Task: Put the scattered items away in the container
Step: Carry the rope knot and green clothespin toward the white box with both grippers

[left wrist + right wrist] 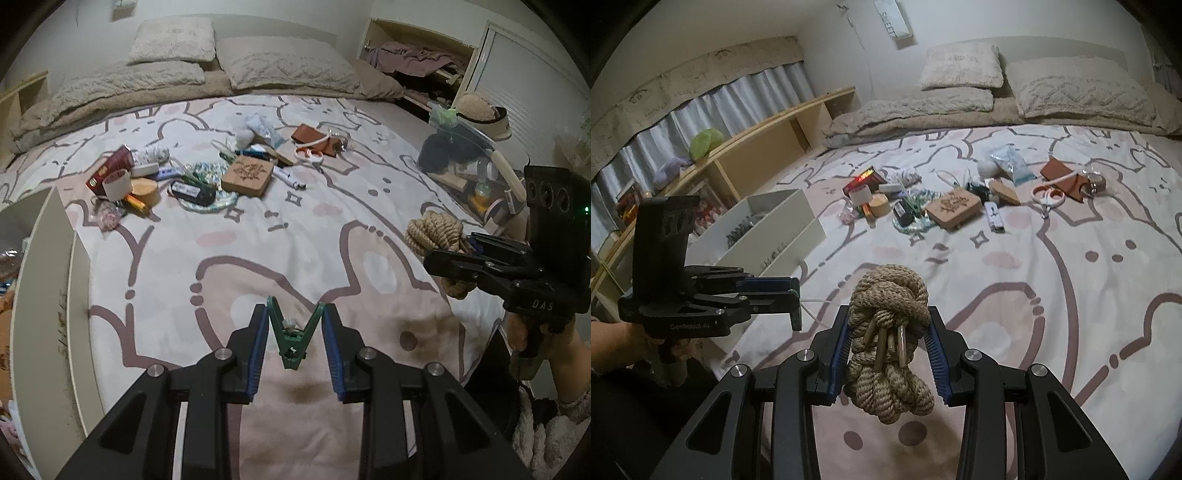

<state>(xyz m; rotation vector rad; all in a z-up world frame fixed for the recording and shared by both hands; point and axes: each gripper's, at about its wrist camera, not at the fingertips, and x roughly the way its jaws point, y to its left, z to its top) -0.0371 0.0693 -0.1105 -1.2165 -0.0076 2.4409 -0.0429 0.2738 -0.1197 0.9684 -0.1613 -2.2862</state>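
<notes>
The left gripper (pixel 295 321) holds a green clip (pixel 293 334) between its blue pads, the clip's two arms spread in a V with each tip against a pad, above the pink-and-white patterned bedspread (pixel 236 258). The right gripper (pixel 886 332) is clamped on a bundle of tan rope (pixel 886 347) wound into a thick knot, with a few metal pieces hanging at its middle; the bundle fills the gap between the pads and bulges above and below them. Both grippers are off the bed surface, each in a person's hand, and each shows at the edge of the other's view: the right one with the rope at the right of the left wrist view, the left one at the left of the right wrist view. The white container (pixel 768 229) sits at the left edge of the bed, open-topped, with some dark items already inside. Farther across the bed lies the scattered pile: a square cork coaster (pixel 248 176), a red box (pixel 107 170), a round wooden tin (pixel 146 190), a brown leather pouch (pixel 314 137), a white pair of scissors (pixel 1049 195) and a clear plastic bag (pixel 1010 160). Pillows (pixel 1078 92) lie at the far end.
</notes>
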